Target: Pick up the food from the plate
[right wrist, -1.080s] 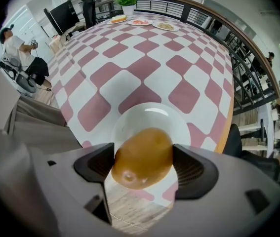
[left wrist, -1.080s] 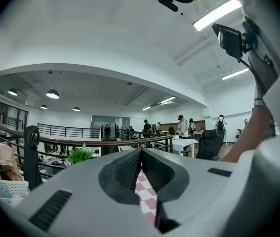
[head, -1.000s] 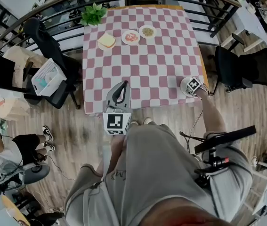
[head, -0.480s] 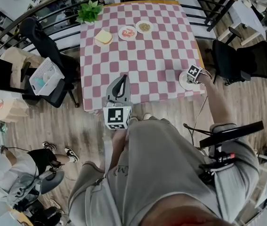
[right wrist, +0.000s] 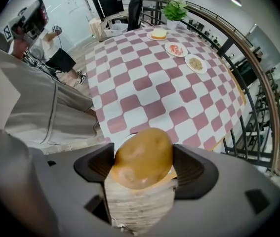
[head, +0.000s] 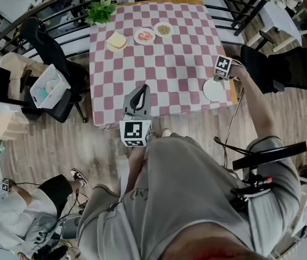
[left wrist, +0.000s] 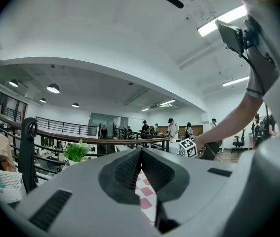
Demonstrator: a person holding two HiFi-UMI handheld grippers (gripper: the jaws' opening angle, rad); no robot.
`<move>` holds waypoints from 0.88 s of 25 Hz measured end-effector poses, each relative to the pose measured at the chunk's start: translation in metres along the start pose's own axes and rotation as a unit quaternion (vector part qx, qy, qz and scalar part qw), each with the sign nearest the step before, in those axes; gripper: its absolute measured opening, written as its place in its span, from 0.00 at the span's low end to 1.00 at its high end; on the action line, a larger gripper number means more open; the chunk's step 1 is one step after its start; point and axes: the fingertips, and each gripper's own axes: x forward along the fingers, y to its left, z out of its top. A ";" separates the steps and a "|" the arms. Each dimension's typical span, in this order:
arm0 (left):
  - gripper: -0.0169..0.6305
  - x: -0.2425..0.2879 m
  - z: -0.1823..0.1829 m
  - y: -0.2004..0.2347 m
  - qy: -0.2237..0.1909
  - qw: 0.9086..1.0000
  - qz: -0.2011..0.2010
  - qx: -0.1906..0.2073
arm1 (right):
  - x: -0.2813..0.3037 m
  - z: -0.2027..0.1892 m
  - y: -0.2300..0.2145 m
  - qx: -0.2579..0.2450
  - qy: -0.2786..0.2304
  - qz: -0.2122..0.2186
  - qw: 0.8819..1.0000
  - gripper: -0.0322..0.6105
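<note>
My right gripper (right wrist: 142, 168) is shut on the food (right wrist: 142, 157), a golden-brown bun on a pale ribbed base, gripped on both sides by the dark pads. In the head view this gripper (head: 223, 69) hangs above the table's right edge, just beyond the bare white plate (head: 214, 90). That plate's rim (right wrist: 126, 138) peeks out behind the bun. My left gripper (head: 140, 97) is shut and holds nothing, low over the table's front edge. In its own view the left gripper (left wrist: 140, 157) shows its jaws closed together.
The pink-and-white checked table (head: 158, 64) carries a sandwich plate (head: 116, 40), a plate of red food (head: 144, 36) and a plate of brownish food (head: 164, 29) at the back. A potted plant (head: 100, 11) stands at the back left corner. Railing and chairs surround the table.
My right gripper has lifted off the white plate and moved back along the right edge with the food in it, leaving the plate bare. The left gripper has stayed put.
</note>
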 end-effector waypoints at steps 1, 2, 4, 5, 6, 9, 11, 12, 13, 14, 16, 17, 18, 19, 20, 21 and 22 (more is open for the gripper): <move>0.04 -0.001 0.000 0.000 0.001 1.000 -0.003 0.001 | -0.011 0.004 -0.003 -0.007 -0.002 0.003 1.000 0.62; 0.04 -0.001 -0.001 -0.001 0.002 1.000 -0.005 0.001 | -0.022 0.008 -0.008 -0.011 -0.004 0.003 1.000 0.62; 0.04 -0.004 -0.005 -0.003 0.008 1.000 -0.008 0.002 | -0.044 0.017 -0.018 -0.014 -0.012 -0.006 1.000 0.62; 0.04 -0.006 -0.006 -0.003 0.011 1.000 -0.010 0.002 | -0.053 0.020 -0.023 -0.014 -0.016 -0.011 1.000 0.62; 0.04 -0.007 -0.008 -0.004 0.013 1.000 -0.011 0.001 | -0.060 0.023 -0.026 -0.014 -0.018 -0.015 1.000 0.62; 0.04 -0.011 -0.009 -0.003 0.014 1.000 -0.012 0.001 | -0.072 0.031 -0.032 -0.011 -0.026 -0.019 0.999 0.62; 0.04 -0.013 -0.008 0.000 0.013 1.000 -0.009 0.003 | -0.074 0.034 -0.032 -0.008 -0.031 -0.017 0.999 0.62; 0.04 -0.015 -0.008 0.002 0.012 1.000 -0.006 0.003 | -0.075 0.035 -0.032 -0.007 -0.032 -0.016 0.999 0.62; 0.04 -0.016 -0.008 0.004 0.012 1.000 -0.003 0.003 | -0.074 0.037 -0.031 -0.009 -0.032 -0.016 0.999 0.62; 0.04 -0.018 -0.008 0.006 0.011 1.000 0.000 0.003 | -0.073 0.038 -0.030 -0.011 -0.030 -0.015 0.999 0.62; 0.04 -0.022 -0.009 0.010 0.011 1.000 0.006 0.001 | -0.070 0.043 -0.029 -0.016 -0.026 -0.014 0.999 0.62; 0.04 -0.023 -0.010 0.012 0.011 1.000 0.008 0.000 | -0.069 0.047 -0.029 -0.018 -0.025 -0.013 0.999 0.62; 0.04 -0.025 -0.011 0.013 0.011 1.000 0.010 0.000 | -0.067 0.052 -0.028 -0.020 -0.024 -0.012 0.999 0.62; 0.04 -0.026 -0.012 0.014 0.012 1.000 0.012 0.000 | -0.066 0.058 -0.027 -0.024 -0.025 -0.011 0.999 0.62; 0.04 -0.028 -0.013 0.015 0.013 1.000 0.015 0.000 | -0.064 0.066 -0.025 -0.028 -0.027 -0.009 0.999 0.62; 0.04 -0.029 -0.013 0.016 0.014 1.000 0.018 -0.001 | -0.063 0.075 -0.024 -0.034 -0.029 -0.008 0.999 0.62; 0.04 -0.031 -0.014 0.018 0.015 1.000 0.021 -0.001 | -0.063 0.085 -0.023 -0.040 -0.031 -0.007 0.999 0.62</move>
